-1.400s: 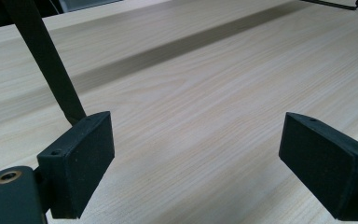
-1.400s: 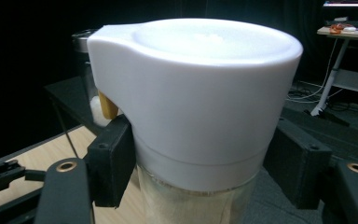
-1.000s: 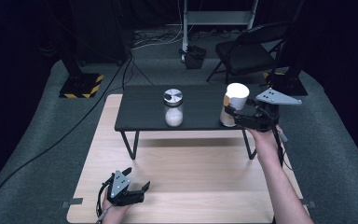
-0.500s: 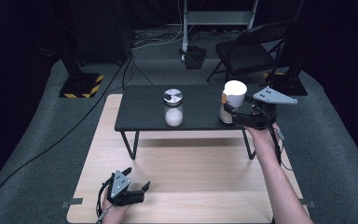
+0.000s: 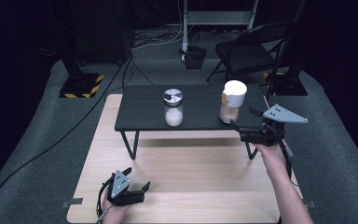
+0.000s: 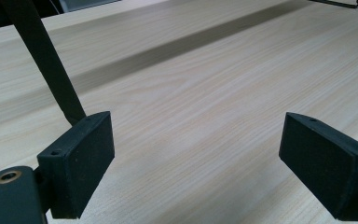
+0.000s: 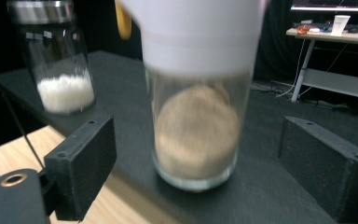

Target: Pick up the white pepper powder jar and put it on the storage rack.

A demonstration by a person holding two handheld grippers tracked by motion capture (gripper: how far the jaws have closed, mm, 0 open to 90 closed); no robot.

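Observation:
A glass jar with a white lid [image 5: 233,102] and tan contents stands near the right end of the low black table [image 5: 140,109]. In the right gripper view this jar [image 7: 196,135] stands upright just beyond the black pads, touching neither. My right gripper [image 5: 242,117] [image 7: 196,158] is open at the table's front right edge; its jaws have just been opening. A metal-lidded jar of white powder [image 5: 173,108] [image 7: 63,79] sits mid-table. My left gripper [image 5: 139,178] [image 6: 196,154] lies open on the wooden board [image 5: 205,177], nothing between its pads.
The black table stands on the pale wooden board over grey carpet. A black folding chair [image 5: 247,51] stands behind it at the right. A stand base with yellow-black stripes [image 5: 80,85] and floor cables [image 5: 51,144] lie to the left.
The right gripper opened and let go of the white-lidded jar, then drew back and down off the table's front edge. The jar now stands by itself. The left gripper has not moved.

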